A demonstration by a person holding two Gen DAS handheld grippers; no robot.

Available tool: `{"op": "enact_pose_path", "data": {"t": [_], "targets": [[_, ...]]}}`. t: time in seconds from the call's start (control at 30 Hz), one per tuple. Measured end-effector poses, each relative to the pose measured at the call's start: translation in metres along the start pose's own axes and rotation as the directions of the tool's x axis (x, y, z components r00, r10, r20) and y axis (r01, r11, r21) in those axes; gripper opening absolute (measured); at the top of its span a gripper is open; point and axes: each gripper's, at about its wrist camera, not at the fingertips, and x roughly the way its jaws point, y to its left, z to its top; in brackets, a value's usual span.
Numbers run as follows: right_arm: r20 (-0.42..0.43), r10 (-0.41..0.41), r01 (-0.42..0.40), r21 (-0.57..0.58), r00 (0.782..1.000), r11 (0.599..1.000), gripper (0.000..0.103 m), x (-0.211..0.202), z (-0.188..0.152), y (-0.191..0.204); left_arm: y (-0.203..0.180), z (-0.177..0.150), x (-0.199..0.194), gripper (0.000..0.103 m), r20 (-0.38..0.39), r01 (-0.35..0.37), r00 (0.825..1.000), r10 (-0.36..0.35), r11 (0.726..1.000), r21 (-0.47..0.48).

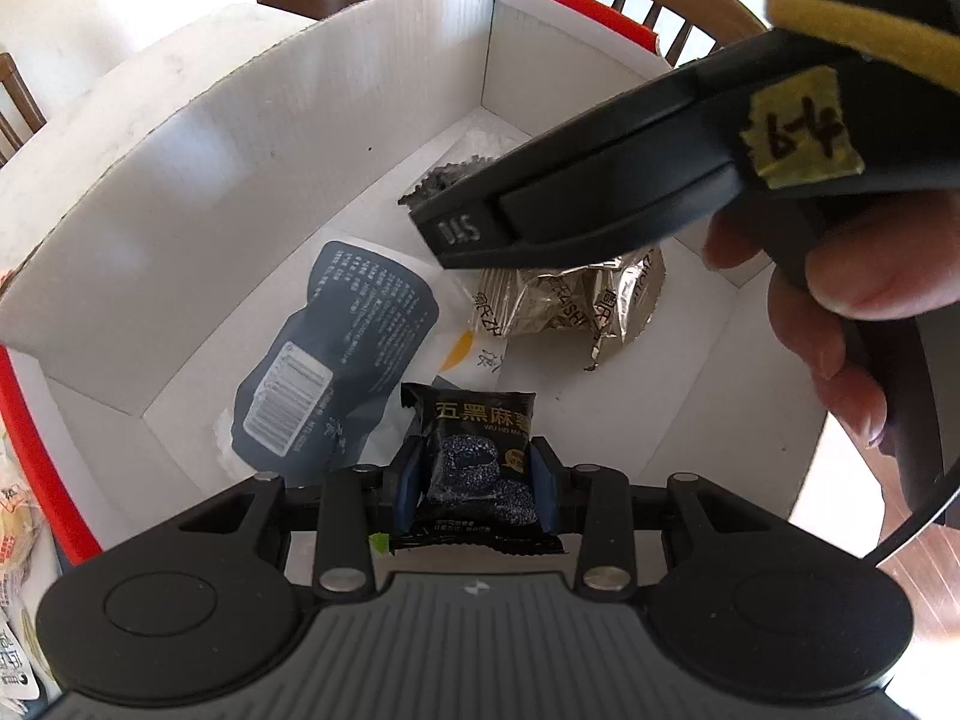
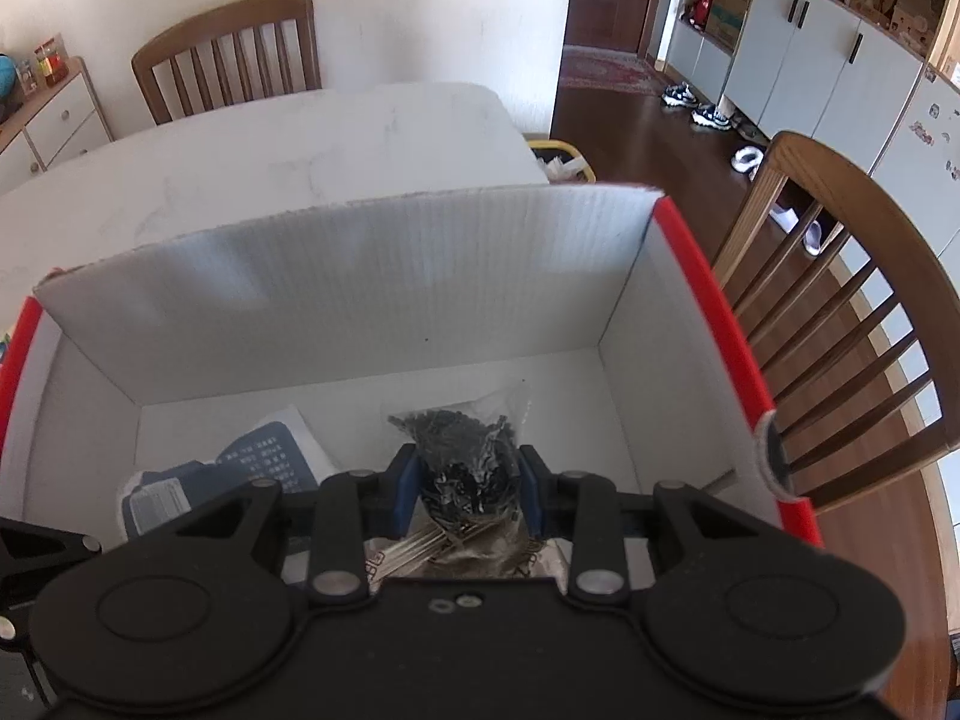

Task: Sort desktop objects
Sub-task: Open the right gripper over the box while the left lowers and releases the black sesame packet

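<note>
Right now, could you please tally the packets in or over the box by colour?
Black snack packet, held in the left gripper: 1
Clear bag of dark bits, in the right gripper: 1
Blue-grey pouch: 1
Gold foil packet: 1
Total: 4

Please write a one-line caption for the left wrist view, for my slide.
Left gripper holds a black snack packet above a white cardboard box containing a blue pouch and a gold wrapper.
</note>
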Motion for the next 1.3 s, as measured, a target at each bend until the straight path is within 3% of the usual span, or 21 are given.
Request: {"op": "enact_pose_path", "data": {"t": [0.4, 0.5, 0.57, 0.6, 1.03, 1.3], "targets": [[-0.075, 0.01, -0.009, 0.009, 0.997, 1.0, 0.036, 0.012, -0.001, 0.0, 0.008, 0.0, 0.0, 0.036, -0.02, 0.046, 0.999, -0.047, 0.998, -0.039], [-0.083, 0.008, -0.007, 0.018, 0.997, 1.0, 0.038, 0.013, -0.002, -0.002, 0.011, -0.001, -0.003, 0.045, -0.016, 0.064, 0.998, -0.065, 0.995, -0.073], [-0.078, 0.01, -0.008, 0.026, 0.997, 1.0, 0.042, 0.011, -0.002, -0.004, 0.014, -0.002, -0.007, 0.066, -0.002, 0.064, 0.998, -0.064, 0.994, -0.094], [-0.074, 0.008, -0.006, 0.032, 0.997, 0.999, 0.042, 0.009, -0.002, -0.005, 0.015, -0.003, -0.01, 0.068, 0.008, 0.056, 0.998, -0.056, 0.993, -0.1], [-0.022, 0.053, -0.051, 0.081, 0.998, 0.995, 0.043, -0.023, -0.01, -0.022, 0.027, -0.015, -0.046, 0.069, 0.096, 0.055, 0.994, -0.044, 0.991, -0.121], [0.022, 0.072, -0.074, 0.066, 0.997, 0.995, 0.043, -0.05, -0.02, -0.022, 0.015, -0.014, -0.062, 0.069, 0.169, 0.037, 0.985, -0.017, 0.993, -0.113]]}}
